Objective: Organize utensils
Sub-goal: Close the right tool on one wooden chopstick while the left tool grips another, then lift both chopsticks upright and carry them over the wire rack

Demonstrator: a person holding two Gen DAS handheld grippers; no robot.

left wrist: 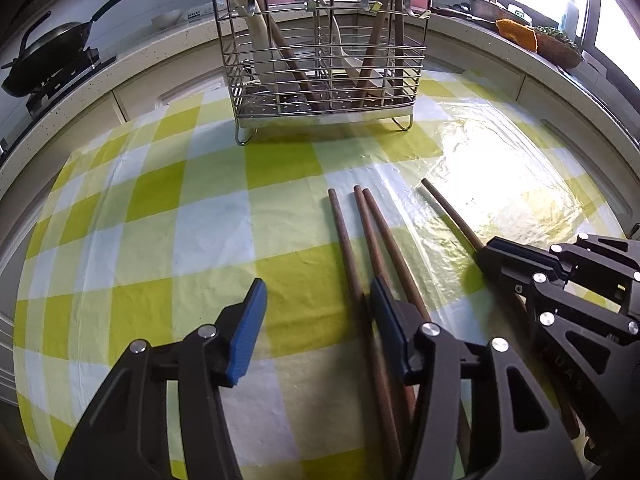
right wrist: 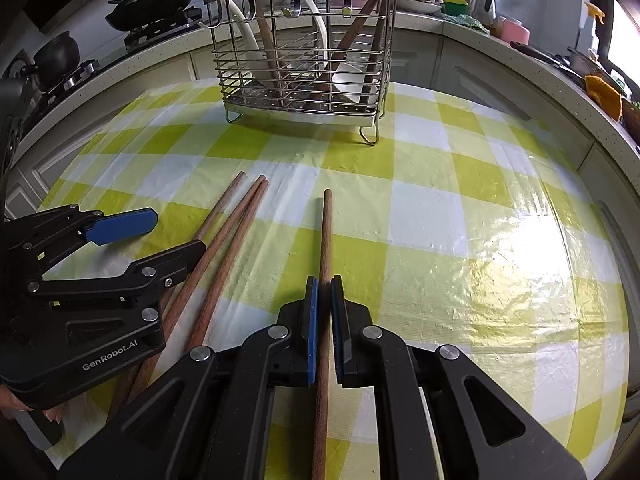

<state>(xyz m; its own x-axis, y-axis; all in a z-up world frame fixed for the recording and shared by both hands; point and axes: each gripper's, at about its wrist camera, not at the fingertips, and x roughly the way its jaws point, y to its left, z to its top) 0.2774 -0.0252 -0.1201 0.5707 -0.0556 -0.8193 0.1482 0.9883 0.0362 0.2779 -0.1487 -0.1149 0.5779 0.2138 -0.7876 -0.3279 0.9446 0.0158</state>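
Several brown wooden chopsticks lie on the green-and-white checked tablecloth. My right gripper (right wrist: pixel 325 286) is shut on one chopstick (right wrist: pixel 326 232), which runs forward between its blue pads; it also shows in the left wrist view (left wrist: pixel 450 210). My left gripper (left wrist: pixel 318 294) is open and empty, its right finger resting beside three loose chopsticks (left wrist: pixel 360 236), also seen in the right wrist view (right wrist: pixel 228 232). A wire utensil rack (left wrist: pixel 320 52) stands at the far side, holding wooden utensils and white spoons; it also shows in the right wrist view (right wrist: pixel 300 52).
A kitchen counter curves round the table. A black wok (left wrist: pixel 44 52) sits on a stove at the left. Bowls, an orange cloth (left wrist: pixel 518 34) and bottles stand on the counter at the right by a bright window.
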